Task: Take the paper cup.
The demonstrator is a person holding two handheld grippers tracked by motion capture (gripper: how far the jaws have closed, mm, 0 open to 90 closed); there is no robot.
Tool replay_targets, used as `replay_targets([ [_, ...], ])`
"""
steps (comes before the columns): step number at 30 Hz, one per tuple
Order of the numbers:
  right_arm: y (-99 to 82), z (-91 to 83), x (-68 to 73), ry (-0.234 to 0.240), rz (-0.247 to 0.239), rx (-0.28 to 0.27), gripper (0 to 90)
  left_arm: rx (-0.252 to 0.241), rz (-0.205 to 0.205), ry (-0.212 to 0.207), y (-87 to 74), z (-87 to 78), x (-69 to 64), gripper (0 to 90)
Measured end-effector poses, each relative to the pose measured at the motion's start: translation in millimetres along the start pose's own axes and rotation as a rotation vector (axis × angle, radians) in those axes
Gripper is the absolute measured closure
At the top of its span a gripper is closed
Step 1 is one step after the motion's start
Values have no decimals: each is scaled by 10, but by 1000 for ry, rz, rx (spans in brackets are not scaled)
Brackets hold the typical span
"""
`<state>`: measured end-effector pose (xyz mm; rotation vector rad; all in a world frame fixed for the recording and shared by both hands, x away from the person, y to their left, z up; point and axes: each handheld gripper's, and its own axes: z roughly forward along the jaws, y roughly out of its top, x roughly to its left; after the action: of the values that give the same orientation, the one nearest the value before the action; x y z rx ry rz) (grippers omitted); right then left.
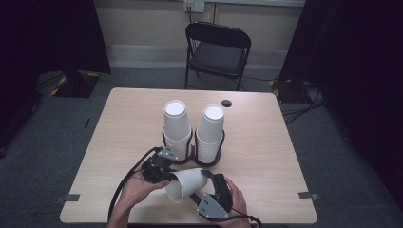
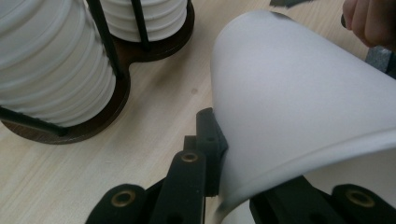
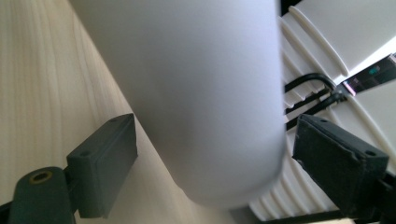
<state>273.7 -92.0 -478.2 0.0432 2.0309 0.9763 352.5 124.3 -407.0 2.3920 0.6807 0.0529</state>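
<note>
High view: we hold one loose cup (image 1: 187,184) sideways, rim pinched by left gripper (image 1: 167,176).
Right gripper (image 1: 207,178) jaws wide astride its base; stacking onto holder stacks (image 1: 177,128) remains.

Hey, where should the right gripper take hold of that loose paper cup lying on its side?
Grip the loose paper cup at its narrow closed base, coming from the right. The cup lies tilted with its base toward the right gripper, whose open jaws already straddle it. The left gripper pinches the rim, so that end is taken.
</note>
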Motion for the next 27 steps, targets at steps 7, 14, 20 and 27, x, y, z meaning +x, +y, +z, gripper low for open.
replay_targets([
  [7,73,80,63,-36,-159,45,144,11,9,-22,64,59,-46,860],
  [14,136,115,112,-72,-187,38,127,2,3,-50,86,115,-67,860],
  [20,197,135,140,-57,-181,11,130,-4,-20,-58,85,146,-65,860],
  [27,219,135,130,-64,-186,-16,126,-12,-32,-74,92,139,-57,862],
])
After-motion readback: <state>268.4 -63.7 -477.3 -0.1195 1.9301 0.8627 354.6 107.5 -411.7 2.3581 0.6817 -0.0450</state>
